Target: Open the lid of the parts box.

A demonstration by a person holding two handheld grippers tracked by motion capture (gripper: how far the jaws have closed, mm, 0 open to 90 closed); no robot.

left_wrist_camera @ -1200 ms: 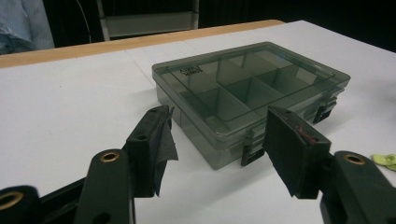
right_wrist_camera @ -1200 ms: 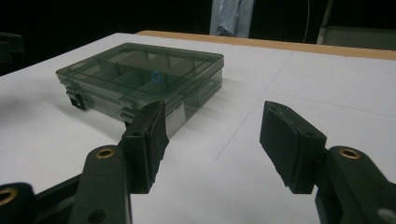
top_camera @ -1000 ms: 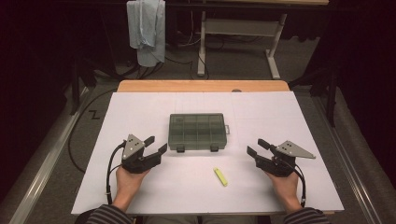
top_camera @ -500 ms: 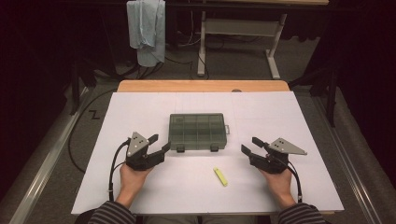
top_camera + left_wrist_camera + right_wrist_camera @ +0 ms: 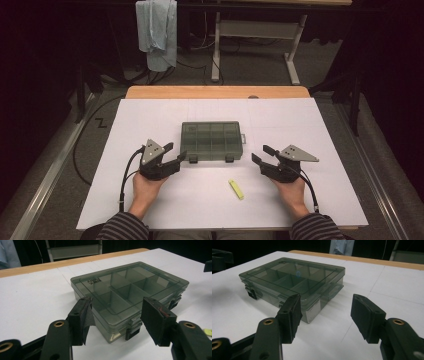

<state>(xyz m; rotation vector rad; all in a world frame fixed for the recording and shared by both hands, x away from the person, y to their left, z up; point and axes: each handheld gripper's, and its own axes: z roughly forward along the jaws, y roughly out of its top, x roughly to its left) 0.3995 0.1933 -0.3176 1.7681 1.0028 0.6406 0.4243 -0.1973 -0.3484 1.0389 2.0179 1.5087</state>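
The grey compartment box [image 5: 212, 141] lies closed in the middle of the white table [image 5: 150, 115]. The left gripper [image 5: 176, 152] is just beside the box's front left corner, its jaws apart, with that corner and one black latch [image 5: 132, 332] between them but not touched. The right gripper [image 5: 262, 154] is near the box's right end, also with jaws apart and holding nothing. A small yellow piece [image 5: 236, 189] lies in front of the box. The lid carries raised lettering [image 5: 93, 281], too small to read
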